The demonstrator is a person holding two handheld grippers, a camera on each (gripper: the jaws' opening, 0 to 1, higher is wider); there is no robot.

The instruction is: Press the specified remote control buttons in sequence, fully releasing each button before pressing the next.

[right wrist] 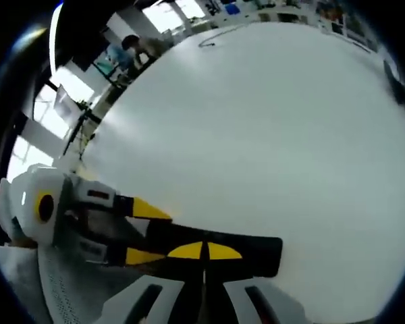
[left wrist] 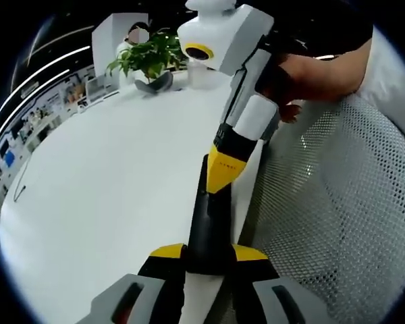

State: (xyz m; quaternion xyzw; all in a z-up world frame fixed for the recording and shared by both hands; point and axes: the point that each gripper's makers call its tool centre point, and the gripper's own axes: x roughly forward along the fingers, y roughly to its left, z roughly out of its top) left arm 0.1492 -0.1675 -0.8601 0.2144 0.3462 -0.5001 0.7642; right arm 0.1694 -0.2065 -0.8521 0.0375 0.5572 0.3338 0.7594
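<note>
The left gripper [left wrist: 208, 260] has its yellow-tipped jaws closed on the near end of the black remote [left wrist: 209, 226], which runs straight away from them along the table's edge. At the remote's far end the right gripper [left wrist: 224, 169] comes down with its yellow tips together, touching the remote. A hand [left wrist: 304, 77] holds that gripper from behind. The white table [left wrist: 108, 182] spreads left of the remote; a white mesh chair [left wrist: 337, 209] lies right of it. A potted plant [left wrist: 148, 57] stands far beyond the remote on the table.

In the right gripper view, the right gripper [right wrist: 204, 251] has its tips closed, meeting on the remote [right wrist: 216, 253], which lies crosswise. The left gripper [right wrist: 131, 233] clamps the remote's left end.
</note>
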